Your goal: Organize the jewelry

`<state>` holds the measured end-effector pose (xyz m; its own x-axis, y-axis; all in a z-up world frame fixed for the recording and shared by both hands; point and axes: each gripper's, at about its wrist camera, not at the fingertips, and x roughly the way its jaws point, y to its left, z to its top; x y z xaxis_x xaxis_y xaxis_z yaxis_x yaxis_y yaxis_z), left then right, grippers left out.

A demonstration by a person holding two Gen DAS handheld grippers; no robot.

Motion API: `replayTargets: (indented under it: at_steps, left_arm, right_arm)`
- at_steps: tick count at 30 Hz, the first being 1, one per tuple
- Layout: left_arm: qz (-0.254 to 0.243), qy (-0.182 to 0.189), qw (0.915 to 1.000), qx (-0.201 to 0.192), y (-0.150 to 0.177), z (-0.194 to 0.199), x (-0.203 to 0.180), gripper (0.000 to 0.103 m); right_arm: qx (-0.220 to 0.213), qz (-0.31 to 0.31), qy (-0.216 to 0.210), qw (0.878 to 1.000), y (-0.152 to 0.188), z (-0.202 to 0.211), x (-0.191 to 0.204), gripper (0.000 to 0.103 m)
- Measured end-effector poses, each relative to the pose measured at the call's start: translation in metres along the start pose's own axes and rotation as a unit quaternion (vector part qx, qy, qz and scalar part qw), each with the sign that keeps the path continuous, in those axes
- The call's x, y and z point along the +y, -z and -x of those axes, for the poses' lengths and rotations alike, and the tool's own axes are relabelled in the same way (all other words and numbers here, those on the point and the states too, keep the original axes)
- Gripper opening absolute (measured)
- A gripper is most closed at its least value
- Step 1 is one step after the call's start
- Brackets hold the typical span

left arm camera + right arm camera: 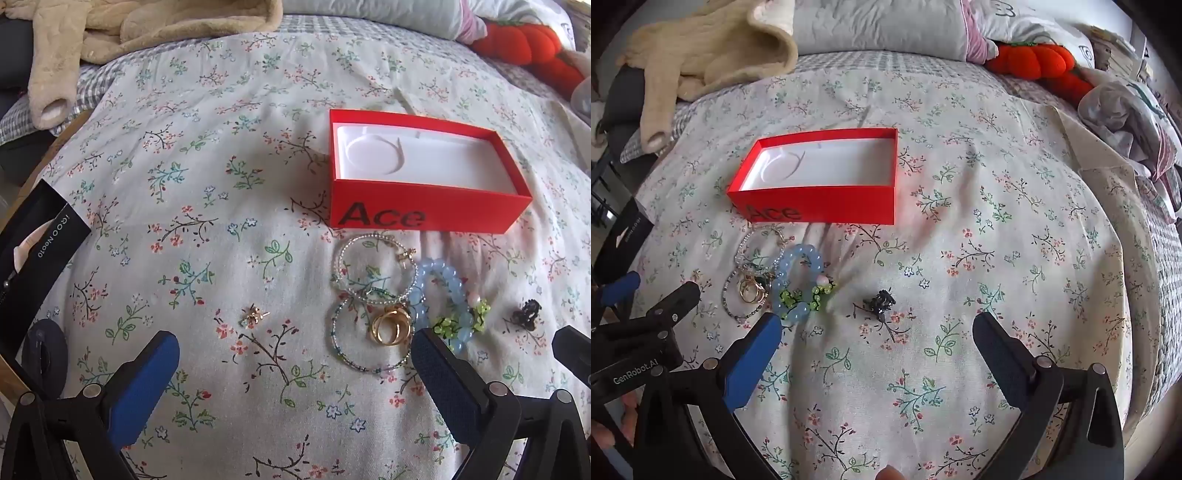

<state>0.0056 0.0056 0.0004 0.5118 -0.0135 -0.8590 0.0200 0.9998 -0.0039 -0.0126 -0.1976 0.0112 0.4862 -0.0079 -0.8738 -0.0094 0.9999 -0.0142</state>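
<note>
- The left gripper (295, 354) is held low over the flowered bedspread (221, 184), with its jaws wide apart and nothing between them.
- The right gripper (877, 339) is also spread open and empty.
- The jewelry is gathered in a small heap just in front of the red box (424, 216), which lies open with a white lining and nothing in it.
- In the heap are seen a blue bead bracelet (443, 291), thin beaded bracelets (369, 277) and gold rings (391, 326).
- A small gold earring (255, 317) lies apart, directly ahead between the left jaws.
- A dark charm (879, 302) lies ahead of the right gripper, near its middle line.
- The earring is judged nearer to the left gripper, the charm to the right one.
</note>
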Motion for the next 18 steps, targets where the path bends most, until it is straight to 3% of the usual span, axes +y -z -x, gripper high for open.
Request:
replayTargets:
  at_steps: [18]
  left_arm:
    - [0.0, 0.001, 1.0, -0.008, 0.0049, 0.0027, -0.0065, 0.103]
  right_arm:
    - [0.003, 0.001, 0.0, 1.0, 0.001, -0.0028, 0.0036, 0.103]
